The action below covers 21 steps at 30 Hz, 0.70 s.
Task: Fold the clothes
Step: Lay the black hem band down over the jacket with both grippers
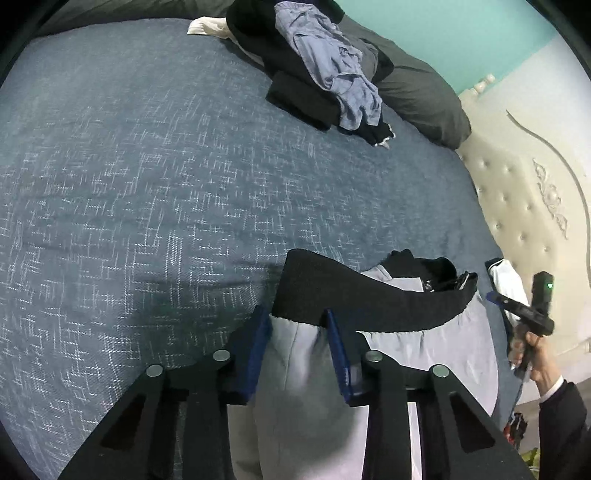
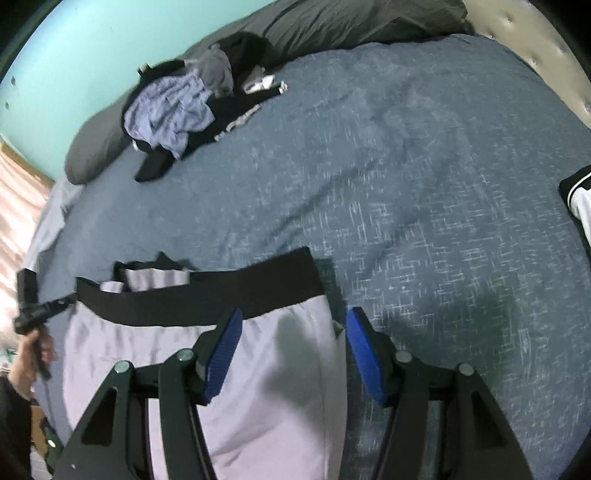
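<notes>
Pale lavender trousers point(image 1: 424, 343) point(image 2: 273, 369) with a wide black waistband point(image 1: 369, 299) point(image 2: 207, 295) lie flat on the blue bedspread point(image 1: 147, 184) point(image 2: 406, 166). My left gripper point(image 1: 299, 350) hovers over their left edge, near the waistband. Its blue pads stand partly apart with fabric showing between them. My right gripper point(image 2: 295, 354) is wide open over their right edge, one pad above the fabric and the other above the bedspread. Each view shows the other gripper point(image 1: 532, 314) point(image 2: 37, 314) in a hand at the far side.
A heap of black and light blue clothes point(image 1: 325, 66) point(image 2: 173, 110) lies at the far side by dark grey pillows point(image 1: 417, 92) point(image 2: 332, 22). A black and white garment point(image 1: 506, 277) point(image 2: 580, 206) sits near the cream tufted headboard point(image 1: 517, 192).
</notes>
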### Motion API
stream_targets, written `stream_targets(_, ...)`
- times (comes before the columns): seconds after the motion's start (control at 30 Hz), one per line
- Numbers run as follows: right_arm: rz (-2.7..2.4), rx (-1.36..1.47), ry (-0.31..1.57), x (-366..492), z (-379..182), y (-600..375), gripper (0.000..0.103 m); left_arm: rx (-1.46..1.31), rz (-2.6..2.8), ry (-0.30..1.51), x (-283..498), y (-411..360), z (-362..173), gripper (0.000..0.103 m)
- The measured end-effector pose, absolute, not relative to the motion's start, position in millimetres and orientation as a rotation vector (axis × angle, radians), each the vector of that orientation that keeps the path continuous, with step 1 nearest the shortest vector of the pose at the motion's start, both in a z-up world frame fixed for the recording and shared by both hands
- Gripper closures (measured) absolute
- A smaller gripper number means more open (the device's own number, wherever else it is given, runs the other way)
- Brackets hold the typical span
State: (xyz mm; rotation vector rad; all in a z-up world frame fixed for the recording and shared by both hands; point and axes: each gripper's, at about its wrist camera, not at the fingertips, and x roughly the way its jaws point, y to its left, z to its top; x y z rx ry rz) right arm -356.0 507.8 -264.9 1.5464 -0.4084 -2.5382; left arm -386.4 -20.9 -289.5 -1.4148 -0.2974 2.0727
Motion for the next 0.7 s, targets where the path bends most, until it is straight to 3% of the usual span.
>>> stream_targets(0.17, -2.528, 1.580, -0.361, -373.2, -281.4, 496.3, 0.048, -1.379, 2.078, -0.282, -384.6, -21.3, -287.4, 0.080)
stream_targets(0.33, -2.534, 1.602, -0.240, -378.9, -292.0, 484.7, 0.082, -1.357, 2.092, -0.288, -383.2, -23.7, -283.2, 0.083)
stream_targets(0.4, -2.558, 1.571, -0.251, -376.7, -290.1, 486.2, 0.089, -1.349, 2.098, -0.291, -382.5, -24.9, -281.4, 0.083)
stream_targets(0.7, -2.655, 1.416, -0.242, -366.8, -257.8, 488.9, 0.093, -1.300, 2.131, -0.316, -380.3, -32.9, -267.4, 0.085)
